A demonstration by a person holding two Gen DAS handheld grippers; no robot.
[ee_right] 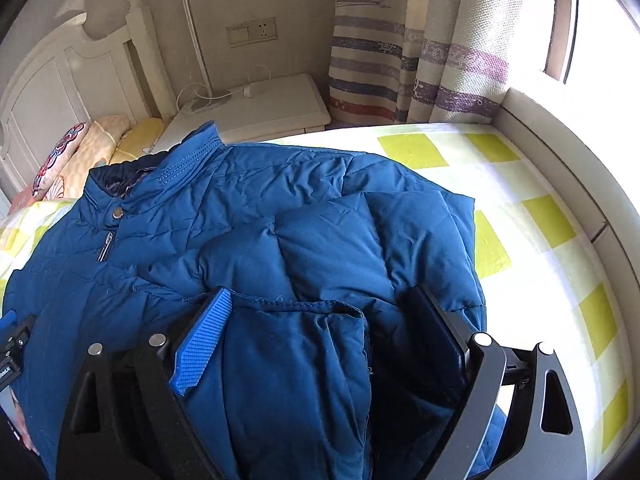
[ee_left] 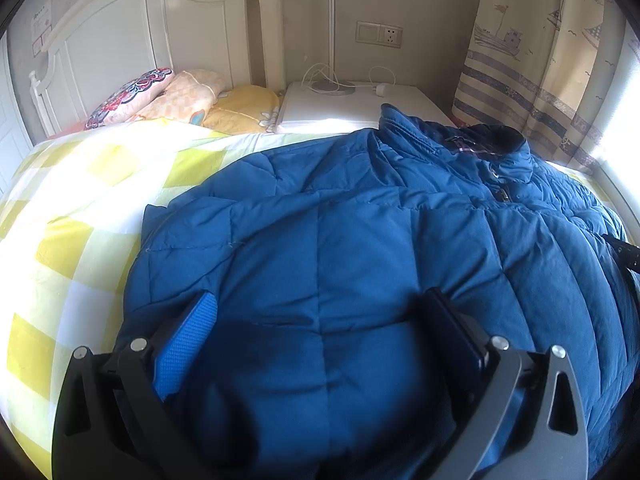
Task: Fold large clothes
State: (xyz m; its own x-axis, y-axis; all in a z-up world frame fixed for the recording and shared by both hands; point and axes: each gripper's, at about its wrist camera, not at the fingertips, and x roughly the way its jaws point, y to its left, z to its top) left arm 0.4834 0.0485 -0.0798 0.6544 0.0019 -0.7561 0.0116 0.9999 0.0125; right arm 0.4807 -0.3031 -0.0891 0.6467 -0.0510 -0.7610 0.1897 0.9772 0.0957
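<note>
Left wrist view: my left tool [ee_left: 320, 320] sits over the lower part of 1 blue padded jacket [ee_left: 360, 240], jaws spread wide w/ nothing pinched – the blue pad [ee_left: 188, 344] and the dark pad [ee_left: 460, 332] just flank flat fabric. Jacket lies front-up on the bed [ee_left: 72, 208], which has a yellow-and-white check sheet; collar points toward the nightstand [ee_left: 352, 104]. 1 zip pull and a strip of plaid lining show at the neck. 3 cushions or pillows at the headboard [ee_left: 132, 32]: 1 floral, 1 peach, 1 yellow. 1 lamp pole, 1 white cable, 1 wall plate w/ switch + socket. 1 paper notice on the wall far left – text too small to read. Jacket's right edge is cut off by the frame; a bit of dark hardware pokes in there, can't tell what exactly.

Right wrist view: my right tool [ee_right: 320, 320] is also wide open, gripping nothing. A sleeve [ee_right: 296, 360] folded across the jacket's front lies between the pads, cuff edge uppermost, no pad pressing on it as far as I see. 1 snap button below the collar, 1 zip pull. 1 curtain [ee_right: 400, 60] w/ ship drawings and stripes, 1 bright window beyond – blown out. Lower left: part of my other tool, w/ a white label cut off, unreadable.
</note>
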